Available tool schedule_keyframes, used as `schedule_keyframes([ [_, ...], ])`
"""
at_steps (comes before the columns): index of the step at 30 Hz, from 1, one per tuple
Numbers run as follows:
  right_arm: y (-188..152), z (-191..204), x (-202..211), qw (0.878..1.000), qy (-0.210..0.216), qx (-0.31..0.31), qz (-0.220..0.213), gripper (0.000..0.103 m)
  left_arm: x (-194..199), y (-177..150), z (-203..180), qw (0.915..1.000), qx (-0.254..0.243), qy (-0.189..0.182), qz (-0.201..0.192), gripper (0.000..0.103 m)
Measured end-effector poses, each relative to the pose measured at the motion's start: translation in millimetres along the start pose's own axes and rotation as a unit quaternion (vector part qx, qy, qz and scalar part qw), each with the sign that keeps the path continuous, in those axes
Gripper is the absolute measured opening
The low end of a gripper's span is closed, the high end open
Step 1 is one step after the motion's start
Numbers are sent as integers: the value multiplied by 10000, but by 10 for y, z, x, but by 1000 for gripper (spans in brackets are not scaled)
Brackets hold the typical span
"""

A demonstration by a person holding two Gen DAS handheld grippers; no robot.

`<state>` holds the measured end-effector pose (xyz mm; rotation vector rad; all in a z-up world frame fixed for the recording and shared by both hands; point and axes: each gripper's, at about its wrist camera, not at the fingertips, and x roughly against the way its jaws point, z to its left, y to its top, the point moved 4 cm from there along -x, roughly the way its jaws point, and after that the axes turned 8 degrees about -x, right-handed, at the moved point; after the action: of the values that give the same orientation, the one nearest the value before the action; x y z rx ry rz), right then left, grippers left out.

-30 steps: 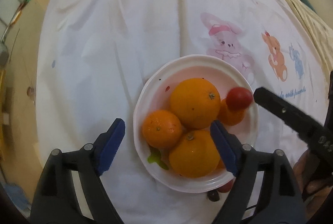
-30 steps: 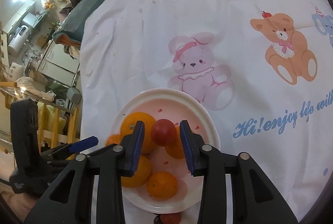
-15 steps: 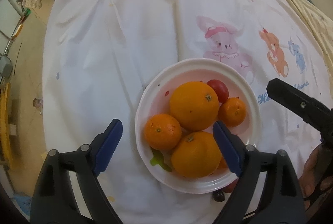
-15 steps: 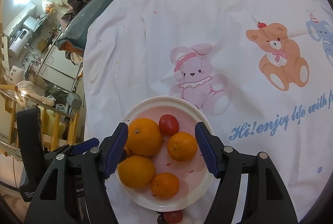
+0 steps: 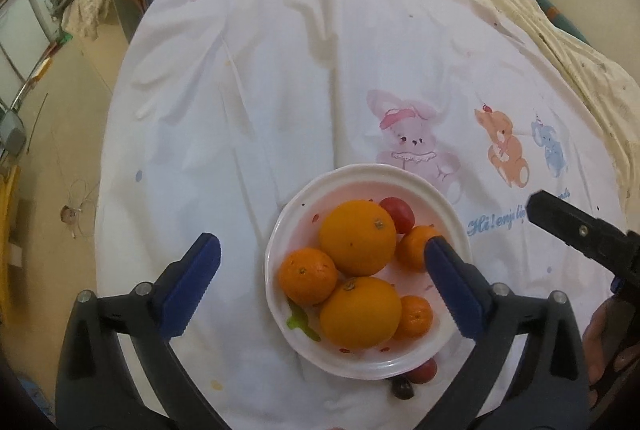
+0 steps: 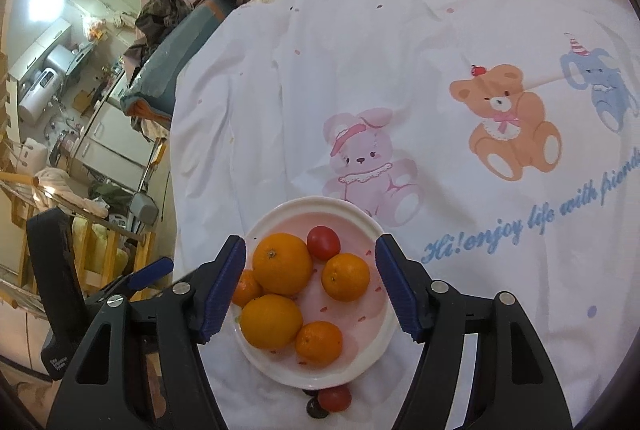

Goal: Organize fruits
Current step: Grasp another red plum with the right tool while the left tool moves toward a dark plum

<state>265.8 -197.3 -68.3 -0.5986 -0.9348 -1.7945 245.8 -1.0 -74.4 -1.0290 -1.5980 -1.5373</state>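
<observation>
A white bowl (image 5: 296, 222) (image 6: 276, 218) sits on the white cartoon-print cloth. It holds several oranges, the largest (image 5: 356, 236) (image 6: 282, 262) near the middle, and a red tomato (image 5: 398, 214) (image 6: 323, 242) at the far side. A second red tomato (image 5: 425, 370) (image 6: 335, 397) and a dark small fruit (image 5: 402, 388) (image 6: 314, 408) lie on the cloth at the bowl's near rim. My left gripper (image 5: 320, 284) is open and empty above the bowl's near left. My right gripper (image 6: 310, 284) is open and empty over the bowl.
The cloth (image 5: 280, 70) covers a round table; its left edge drops to the floor (image 5: 60, 150). A cream blanket (image 5: 560, 30) lies at the back right. Cluttered furniture (image 6: 80, 90) stands to the left. The right gripper's finger (image 5: 580, 230) shows in the left wrist view.
My right gripper opened and let go of the red tomato, which now rests in the bowl's far side. Both grippers have pulled back and up from the bowl.
</observation>
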Motion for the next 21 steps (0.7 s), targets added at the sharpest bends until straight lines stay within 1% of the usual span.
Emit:
schedule_keyframes([
  [4,-73,35,162,9997,-160,173,-117,78,119,-15,-30,9999,-20,-63,-154,101],
  [7,-160,69,271,9992,-215,301,-140,78,275,-19,-37,9992,-127,155,-354,101],
  [8,-189,75,301,9991,-220,327,-136,78,329,-21,-30,9989,-143,168,-406,101],
  [9,-223,74,336,9991,-223,347,-130,78,376,-21,-32,9988,-146,150,-450,101],
  [11,-306,61,417,9987,-294,396,-107,78,499,-21,-35,9984,-116,-58,-544,100],
  [12,-346,54,458,9985,-330,430,-109,78,547,-26,-40,9980,-93,-105,-612,100],
  [14,-436,34,562,9981,-352,476,-151,78,673,-58,-52,9973,-85,-84,-719,100],
  [18,-578,-68,709,9988,-360,292,-161,78,774,-207,-51,9982,-44,-102,-592,101],
  [21,-657,-153,756,9988,-430,153,-171,78,784,-333,-28,9987,127,-73,-485,101],
])
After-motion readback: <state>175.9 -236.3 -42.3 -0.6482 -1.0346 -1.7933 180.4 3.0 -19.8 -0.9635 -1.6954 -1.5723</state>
